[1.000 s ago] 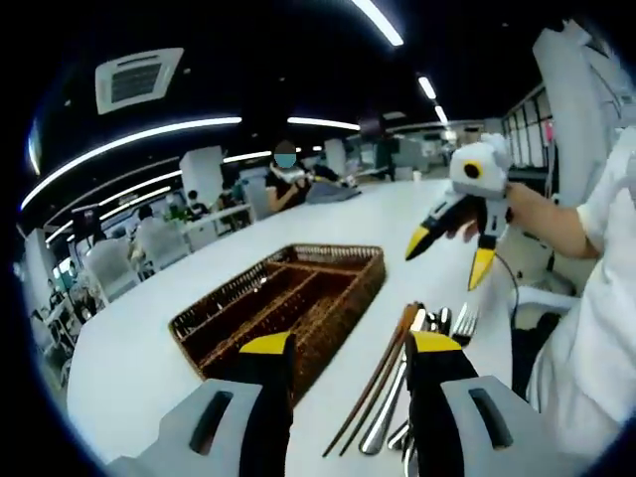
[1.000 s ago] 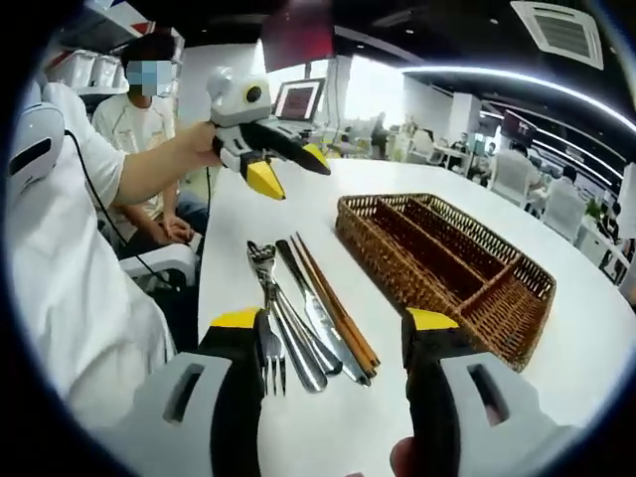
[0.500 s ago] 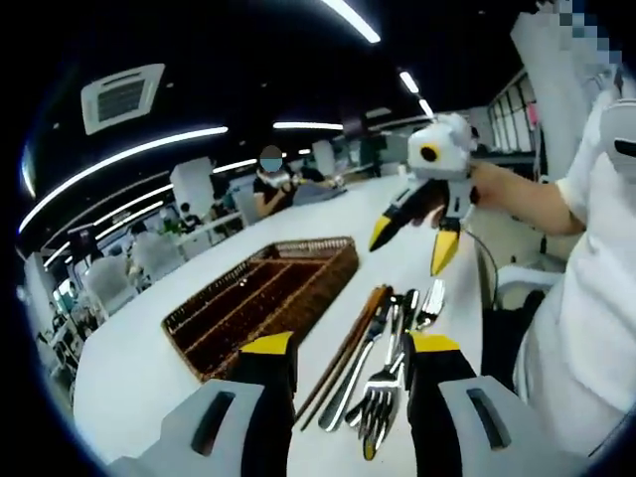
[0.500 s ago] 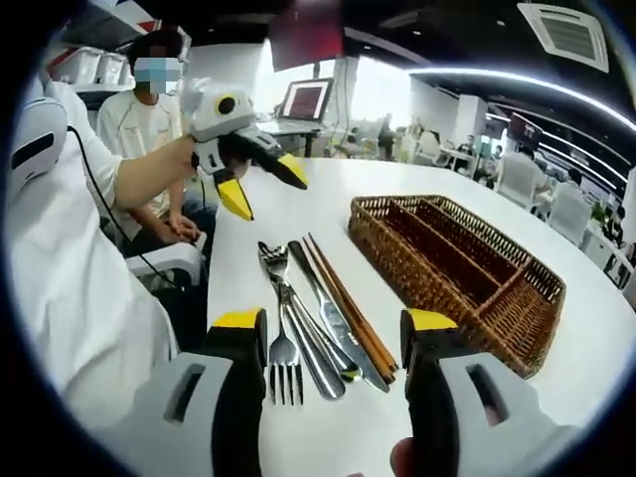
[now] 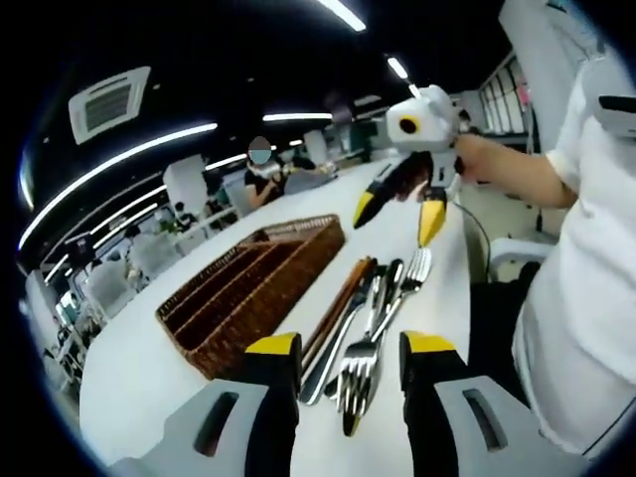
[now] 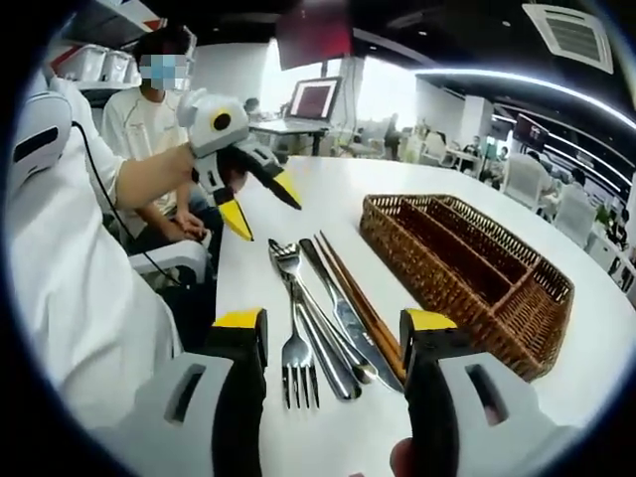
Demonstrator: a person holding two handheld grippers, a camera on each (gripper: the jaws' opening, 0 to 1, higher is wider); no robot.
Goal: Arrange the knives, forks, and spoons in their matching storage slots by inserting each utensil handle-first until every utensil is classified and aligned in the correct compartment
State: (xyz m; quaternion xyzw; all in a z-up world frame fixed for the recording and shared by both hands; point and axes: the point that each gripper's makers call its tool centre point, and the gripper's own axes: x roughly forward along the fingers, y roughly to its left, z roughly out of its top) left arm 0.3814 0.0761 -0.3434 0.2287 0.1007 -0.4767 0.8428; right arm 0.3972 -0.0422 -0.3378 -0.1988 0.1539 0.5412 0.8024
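An open office with strip lights lies behind a long white tabletop (image 5: 149, 368). In the left gripper view, the left tongs (image 5: 340, 350) stand wide apart and empty, low over the tines of a steel fork (image 5: 366, 350) at the near end of the utensil row (image 5: 363, 303); the woven wicker tray (image 5: 253, 288) sits just beside it, slots bare. The right tongs (image 5: 397, 209) hang parted above the row's far end.

In the right gripper view, the right tongs (image 6: 336, 333) gape, holding nothing, over the same fork (image 6: 298, 343), knife (image 6: 343, 313) and brown chopsticks (image 6: 360, 303) — smooth, thin and tightly packed. A pinch could likely catch two pieces, or slip off polished metal. The tray (image 6: 467, 263) has long dividers.
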